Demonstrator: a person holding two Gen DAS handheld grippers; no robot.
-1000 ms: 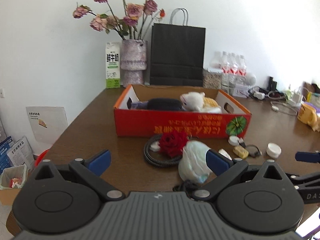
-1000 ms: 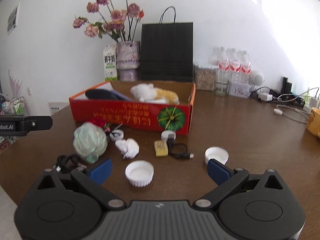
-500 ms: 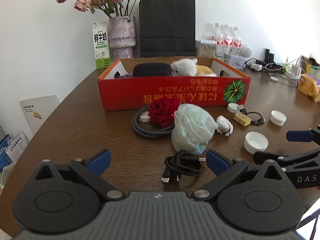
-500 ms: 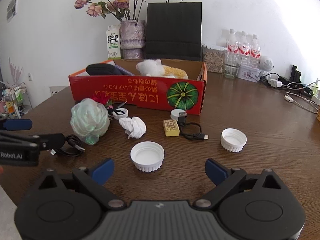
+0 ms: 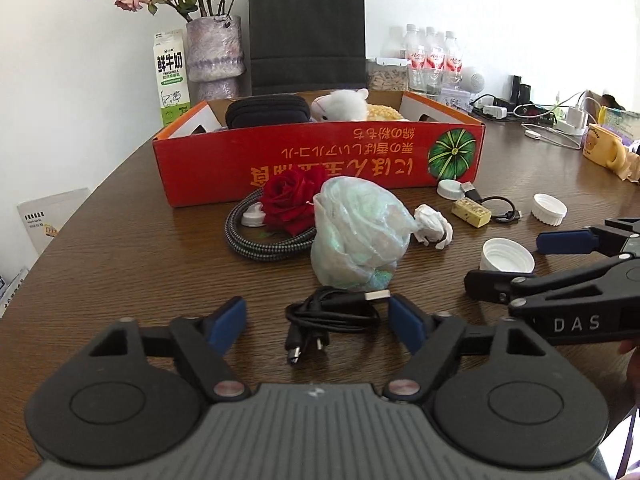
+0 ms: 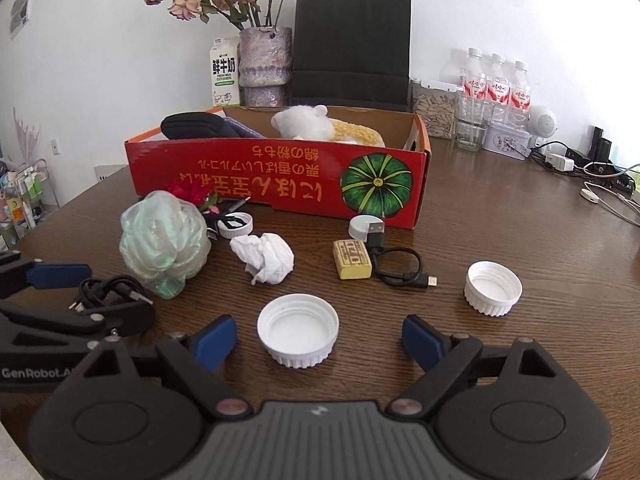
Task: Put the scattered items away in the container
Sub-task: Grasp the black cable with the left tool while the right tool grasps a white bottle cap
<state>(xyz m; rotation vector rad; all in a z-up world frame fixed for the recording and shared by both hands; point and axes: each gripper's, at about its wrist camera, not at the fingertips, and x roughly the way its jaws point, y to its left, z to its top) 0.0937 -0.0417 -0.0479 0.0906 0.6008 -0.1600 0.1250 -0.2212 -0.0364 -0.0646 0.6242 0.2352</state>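
The left gripper point(image 5: 318, 318) stands spread wide around a bundled black cable point(image 5: 334, 314). At its 12 o'clock sits the red box point(image 5: 320, 162). The right gripper point(image 6: 320, 342) gapes around a white cap point(image 6: 298, 336); only its view shows the second cap's point(image 6: 493, 288) hollow at 2 o'clock.

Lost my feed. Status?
Left gripper open around black cable bundle. Right gripper open around white cap. Red box unobstructed.

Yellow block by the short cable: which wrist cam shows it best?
Right wrist: the yellow block lies near centre, top face and printed pattern visible. Left wrist shows it smaller, off to the right, at a low angle.
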